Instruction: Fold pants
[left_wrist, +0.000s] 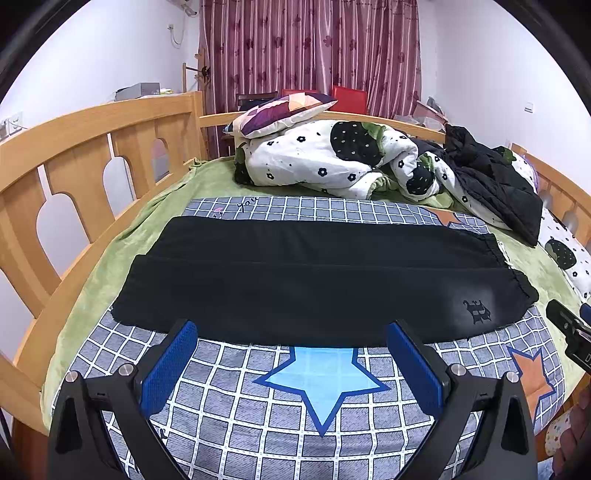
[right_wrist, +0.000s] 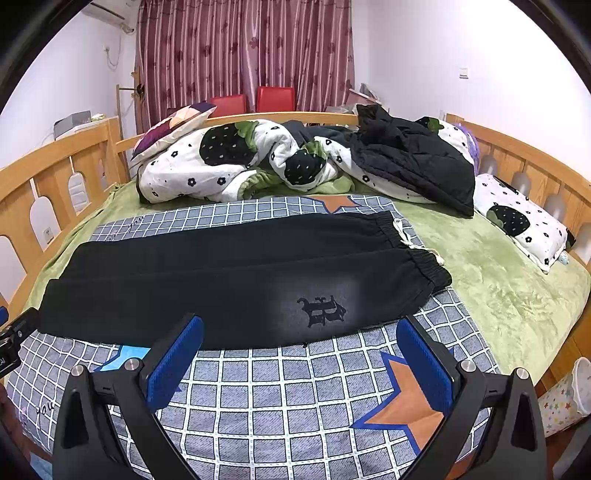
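Black pants (left_wrist: 314, 280) lie flat across the bed on a grey checked sheet (left_wrist: 258, 424), legs side by side, waistband with white drawstring at the right, cuffs at the left. A dark emblem (right_wrist: 321, 310) marks the near leg. My left gripper (left_wrist: 291, 332) is open and empty, fingertips at the pants' near edge. My right gripper (right_wrist: 301, 328) is open and empty, near the emblem; the pants (right_wrist: 236, 273) and sheet (right_wrist: 277, 406) show there too. The right gripper's body shows at the left wrist view's right edge (left_wrist: 569, 328).
A rumpled white flowered quilt (left_wrist: 332, 155), a patterned pillow (left_wrist: 284, 110) and a black jacket (right_wrist: 413, 158) are piled at the far side. Wooden bed rails (left_wrist: 74, 155) run along the left and right (right_wrist: 535, 166). A green blanket (right_wrist: 498, 280) lies under the sheet.
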